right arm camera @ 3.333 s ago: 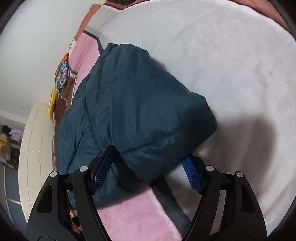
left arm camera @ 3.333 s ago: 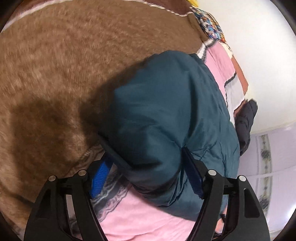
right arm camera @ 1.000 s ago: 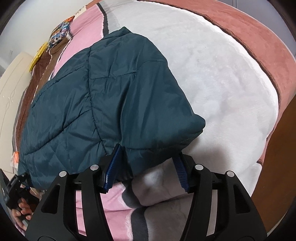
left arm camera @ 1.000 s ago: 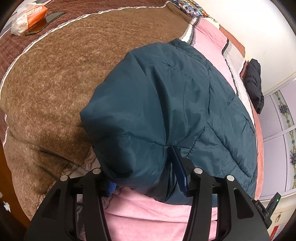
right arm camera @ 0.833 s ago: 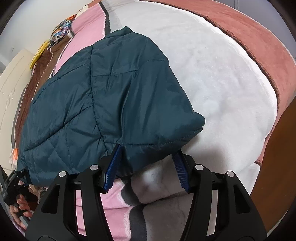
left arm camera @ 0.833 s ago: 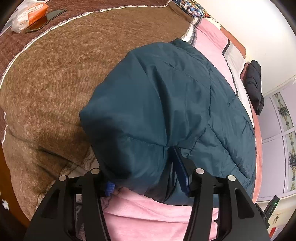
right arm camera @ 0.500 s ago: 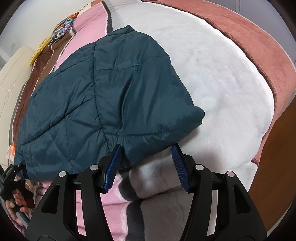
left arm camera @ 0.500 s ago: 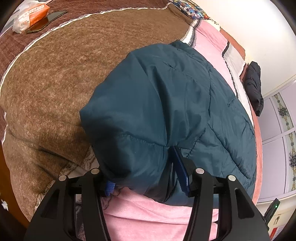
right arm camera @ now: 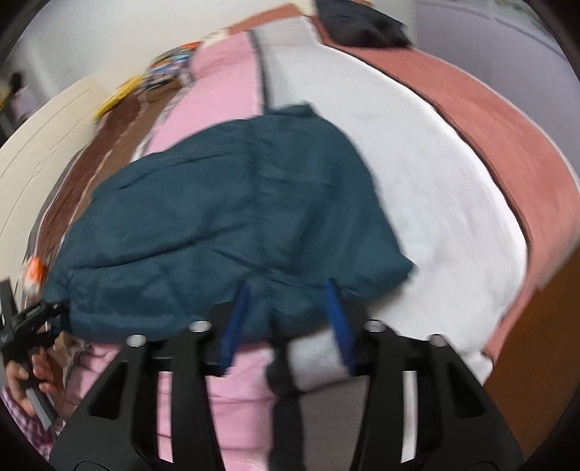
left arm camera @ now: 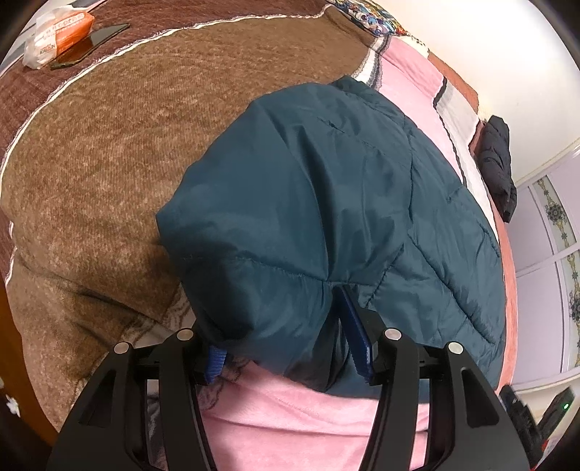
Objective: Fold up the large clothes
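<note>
Patchwork blanket in brown, pink, white and rust panels covers the whole bed, with a pale wall behind it and a cream headboard at the left of the right wrist view. On top, across the pink and white panels, lies the teal quilted jacket, folded into a thick bundle. Beyond it at the far edge sits a black garment. An orange-and-white packet and a dark phone rest on the brown corner. The left gripper has its blue-padded fingers pressed into the near left corner of the jacket, a puffy fold bunched between them. The right gripper, blurred by motion, has its fingers at the jacket's near edge; whether they pinch the fabric I cannot tell
</note>
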The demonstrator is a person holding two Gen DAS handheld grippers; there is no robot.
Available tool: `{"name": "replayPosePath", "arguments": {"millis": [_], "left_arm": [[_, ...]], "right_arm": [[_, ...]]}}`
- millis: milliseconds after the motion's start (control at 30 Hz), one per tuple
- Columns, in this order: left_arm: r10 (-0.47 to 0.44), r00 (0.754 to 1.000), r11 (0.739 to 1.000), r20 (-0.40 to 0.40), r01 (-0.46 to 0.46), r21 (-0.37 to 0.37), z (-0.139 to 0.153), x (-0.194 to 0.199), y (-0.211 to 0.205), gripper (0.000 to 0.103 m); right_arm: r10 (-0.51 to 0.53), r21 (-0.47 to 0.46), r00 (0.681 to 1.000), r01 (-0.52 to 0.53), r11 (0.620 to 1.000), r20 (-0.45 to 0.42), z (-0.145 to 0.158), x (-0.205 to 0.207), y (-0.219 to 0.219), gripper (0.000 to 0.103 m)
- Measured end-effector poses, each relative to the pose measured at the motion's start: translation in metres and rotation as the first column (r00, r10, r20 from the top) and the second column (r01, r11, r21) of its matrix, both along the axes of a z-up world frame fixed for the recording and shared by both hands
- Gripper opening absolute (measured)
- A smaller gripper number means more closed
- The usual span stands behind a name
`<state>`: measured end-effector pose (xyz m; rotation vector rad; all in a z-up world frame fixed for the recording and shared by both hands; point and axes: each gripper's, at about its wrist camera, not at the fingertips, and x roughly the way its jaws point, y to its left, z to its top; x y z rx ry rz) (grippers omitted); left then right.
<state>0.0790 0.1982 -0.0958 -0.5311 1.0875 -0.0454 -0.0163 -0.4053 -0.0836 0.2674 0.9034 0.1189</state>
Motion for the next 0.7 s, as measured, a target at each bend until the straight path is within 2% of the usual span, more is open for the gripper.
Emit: {"name": "replayPosePath", "arguments": {"millis": [167, 233, 433, 567, 700], "left_arm": [[-0.027, 1.0, 1.0, 0.006, 0.027, -0.011, 0.006, -0.015, 0.003, 0.055], [-0.053, 0.999, 0.998, 0.008, 0.053, -0.022, 0.01, -0.024, 0.003, 0.055], [-0.124, 0.991, 0.992, 0.04, 0.124, 0.016, 0.025, -0.048, -0.002, 0.055], [-0.162, 0.984, 0.986, 0.069, 0.164, -0.02, 0.033, -0.051, -0.009, 0.053], [-0.214, 0.972, 0.976, 0.095, 0.217, -0.015, 0.039, -0.05, -0.024, 0.053]], "right_arm": [[0.129, 0.035, 0.991, -0.129, 0.991, 0.02, 0.005, 0.025, 0.035, 0.016], [0.168, 0.061, 0.986, -0.169, 0.984, 0.019, 0.006, 0.035, 0.049, 0.013], [0.275, 0.056, 0.958, -0.28, 0.958, 0.077, 0.023, 0.064, 0.097, 0.011], [0.315, 0.061, 0.944, -0.322, 0.945, 0.097, 0.031, 0.088, 0.123, 0.011], [0.337, 0.049, 0.938, -0.342, 0.938, 0.084, 0.03, 0.123, 0.149, 0.011]]}}
